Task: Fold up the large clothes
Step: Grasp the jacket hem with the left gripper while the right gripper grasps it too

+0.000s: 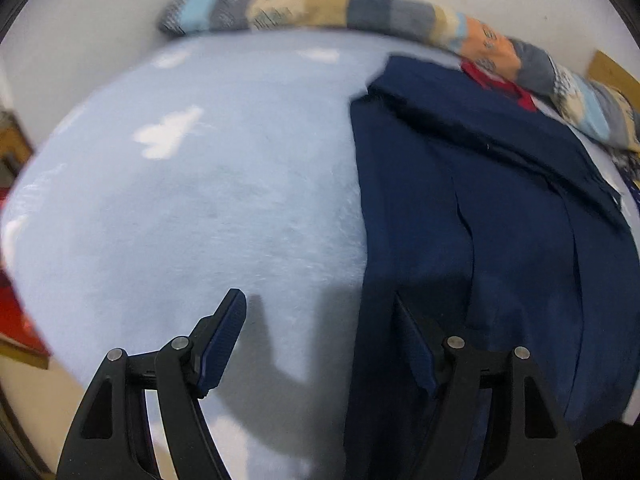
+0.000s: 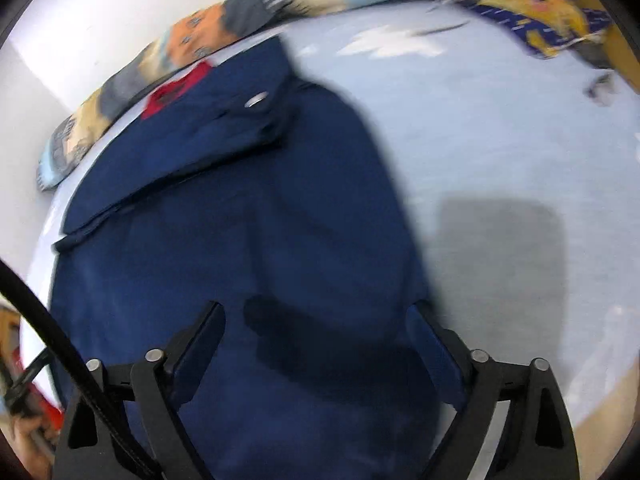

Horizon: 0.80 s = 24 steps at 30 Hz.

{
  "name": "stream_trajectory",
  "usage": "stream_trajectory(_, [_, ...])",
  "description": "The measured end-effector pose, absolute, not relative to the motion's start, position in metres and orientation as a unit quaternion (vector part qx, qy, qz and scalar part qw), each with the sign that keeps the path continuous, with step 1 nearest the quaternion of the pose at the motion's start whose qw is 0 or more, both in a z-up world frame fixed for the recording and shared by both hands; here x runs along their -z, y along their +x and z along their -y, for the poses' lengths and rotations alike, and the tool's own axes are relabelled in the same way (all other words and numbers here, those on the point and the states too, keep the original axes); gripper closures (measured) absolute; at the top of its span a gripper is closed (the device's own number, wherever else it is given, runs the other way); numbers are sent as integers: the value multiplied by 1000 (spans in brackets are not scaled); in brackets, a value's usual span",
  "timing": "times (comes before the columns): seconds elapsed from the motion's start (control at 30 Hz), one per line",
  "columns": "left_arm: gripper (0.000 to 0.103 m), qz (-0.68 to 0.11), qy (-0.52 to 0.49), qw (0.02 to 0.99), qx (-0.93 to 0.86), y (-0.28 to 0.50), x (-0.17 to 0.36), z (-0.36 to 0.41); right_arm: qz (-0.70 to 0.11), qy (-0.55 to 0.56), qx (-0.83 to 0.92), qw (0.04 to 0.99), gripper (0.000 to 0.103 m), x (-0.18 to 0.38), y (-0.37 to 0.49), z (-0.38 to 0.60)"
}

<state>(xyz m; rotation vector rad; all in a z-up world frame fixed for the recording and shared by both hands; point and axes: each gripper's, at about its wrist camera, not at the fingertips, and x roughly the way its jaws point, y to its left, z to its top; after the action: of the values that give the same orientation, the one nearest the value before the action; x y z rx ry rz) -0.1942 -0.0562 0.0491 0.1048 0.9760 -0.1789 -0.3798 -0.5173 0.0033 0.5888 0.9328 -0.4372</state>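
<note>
A navy blue garment [image 1: 500,208] lies partly folded on a light blue bed sheet [image 1: 200,200], with a flap turned over its far end. My left gripper [image 1: 318,296] hangs open above the garment's left edge. Its left finger [image 1: 224,336] is over bare sheet and its right finger [image 1: 416,344] over the navy cloth, with nothing between them. In the right wrist view the garment [image 2: 248,208] fills the middle, a metal snap [image 2: 256,100] showing on the flap. My right gripper [image 2: 318,306] is open just above the near part of the cloth, gripping nothing.
A patchwork blanket [image 1: 320,8] runs along the white wall at the far edge of the bed. A red cloth [image 1: 500,84] peeks out past the garment. A yellow and blue cloth [image 2: 536,20] lies at the far right. A black cable [image 2: 48,320] crosses the lower left.
</note>
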Motion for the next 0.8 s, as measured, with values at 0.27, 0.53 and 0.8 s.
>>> stream_trajectory(0.27, [26, -451, -19, 877, 165, -252, -56, 50, -383, 325, 228, 834, 12, -19, -451, 528])
stream_trajectory(0.53, [35, -485, -110, 835, 238, -263, -43, 29, -397, 389, 188, 809, 12, 20, -499, 528])
stream_trajectory(0.8, [35, -513, -48, 831, 209, -266, -22, 48, -419, 319, 140, 838, 24, 24, -470, 470])
